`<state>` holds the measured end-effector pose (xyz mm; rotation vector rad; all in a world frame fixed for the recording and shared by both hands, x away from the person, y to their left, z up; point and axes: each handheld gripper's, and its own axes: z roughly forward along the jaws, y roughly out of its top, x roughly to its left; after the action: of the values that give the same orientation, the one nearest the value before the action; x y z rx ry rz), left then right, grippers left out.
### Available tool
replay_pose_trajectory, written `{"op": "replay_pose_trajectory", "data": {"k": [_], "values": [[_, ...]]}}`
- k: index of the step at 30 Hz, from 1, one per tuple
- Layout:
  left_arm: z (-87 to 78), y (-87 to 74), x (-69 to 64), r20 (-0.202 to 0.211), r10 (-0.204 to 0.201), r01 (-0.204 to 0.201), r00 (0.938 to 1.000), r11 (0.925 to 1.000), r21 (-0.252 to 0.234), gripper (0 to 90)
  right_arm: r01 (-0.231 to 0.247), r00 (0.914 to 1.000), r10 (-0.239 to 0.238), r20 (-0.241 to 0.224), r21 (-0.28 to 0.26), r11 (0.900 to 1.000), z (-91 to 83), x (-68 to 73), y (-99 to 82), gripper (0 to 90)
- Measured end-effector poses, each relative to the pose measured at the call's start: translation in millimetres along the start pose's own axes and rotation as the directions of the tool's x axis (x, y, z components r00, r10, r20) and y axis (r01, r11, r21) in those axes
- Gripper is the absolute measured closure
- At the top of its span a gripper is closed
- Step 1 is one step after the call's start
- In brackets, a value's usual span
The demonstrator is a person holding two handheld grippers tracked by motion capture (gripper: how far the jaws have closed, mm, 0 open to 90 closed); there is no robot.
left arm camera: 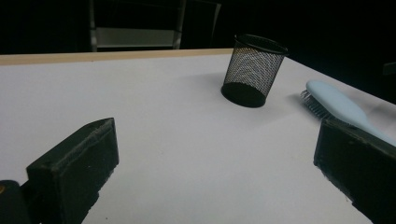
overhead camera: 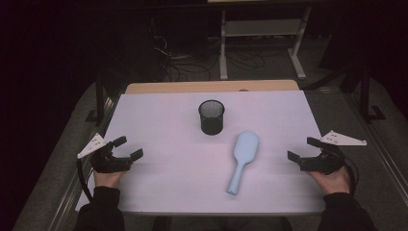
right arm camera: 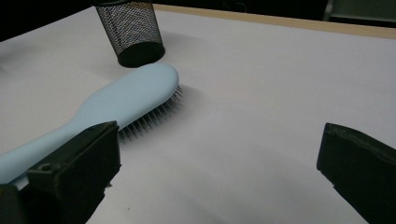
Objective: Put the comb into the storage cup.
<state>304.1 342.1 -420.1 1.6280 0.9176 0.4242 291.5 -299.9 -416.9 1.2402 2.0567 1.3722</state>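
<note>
High view, white table (overhead camera: pixel 168 115), wood far edge, dark room

On the table (overhead camera: pixel 159 115), the mesh cup (overhead camera: pixel 211 117) stands upright toward the far side, about midway across. Just nearer and to its right lies the hairbrush (overhead camera: pixel 243 161), bristles down, head toward the cup and handle running back toward the person's edge; cup and brush sit close but apart. The left gripper (overhead camera: pixel 126 148) hangs over the table's left edge, well apart from both, jaws wide with nothing between them. The right gripper (overhead camera: pixel 304 149) sits at the right edge, nearer the brush, jaws spread just as wide over bare table. Behind the table, a frame with a shelf (overhead camera: pixel 262 26) stands on the floor.
</note>
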Motion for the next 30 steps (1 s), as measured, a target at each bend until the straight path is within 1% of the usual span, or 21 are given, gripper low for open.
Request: {"op": "replay_pose_trajectory", "data": {"k": [4,6,8,10,13,18,19,21,25,30], "values": [[-1.9,-0.3,0.3,-0.001,-0.007,0.007,1.0000,0.9999,-0.011,0.0,-0.004,1.0000,0.004,-0.004,-0.010,0.9999,0.4,-0.1,1.1,0.0],[-1.0,-0.7,0.9,0.000,-0.020,0.020,0.9998,0.9997,-0.012,0.0,-0.004,1.0000,0.004,-0.005,-0.006,1.0000,0.2,0.1,1.0,0.0],[0.5,-1.1,0.9,-0.001,-0.017,0.017,0.9999,0.9999,0.000,0.0,-0.002,1.0000,0.002,-0.006,-0.008,1.0000,-0.7,-0.2,0.9,0.0],[2.4,-1.5,0.2,0.006,-0.007,0.007,1.0000,1.0000,0.006,0.0,-0.005,1.0000,0.005,-0.007,-0.013,0.9999,-1.8,-0.3,1.4,0.0],[3.0,-2.0,-0.5,0.008,-0.004,0.004,1.0000,0.9999,0.013,0.0,-0.004,1.0000,0.004,-0.006,-0.018,0.9998,-2.8,0.1,2.6,0.0],[3.1,-1.8,-0.5,0.006,-0.006,0.006,1.0000,0.9999,0.012,0.0,-0.003,0.9999,0.003,-0.010,-0.019,0.9998,-3.6,1.2,3.6,0.0],[3.1,-1.9,-0.6,0.006,-0.004,0.004,1.0000,0.9999,0.013,0.0,0.008,0.9999,-0.008,-0.008,-0.019,0.9998,-4.4,3.4,4.2,0.0],[3.3,-1.9,-0.7,0.006,-0.002,0.001,1.0000,0.9999,0.015,0.0,0.014,0.9998,-0.014,-0.011,-0.019,0.9997,-4.6,5.0,5.4,0.0],[3.5,-2.1,-0.8,0.005,0.002,-0.002,1.0000,0.9998,0.021,0.0,0.035,0.9994,-0.035,0.001,-0.020,0.9992,-5.4,7.4,8.6,0.0],[3.4,-2.3,-1.4,0.000,0.000,0.000,1.0000,0.9998,0.021,0.0,0.034,0.9994,-0.034,0.001,-0.032,0.9989,-8.4,7.7,13.5,0.0]]}}
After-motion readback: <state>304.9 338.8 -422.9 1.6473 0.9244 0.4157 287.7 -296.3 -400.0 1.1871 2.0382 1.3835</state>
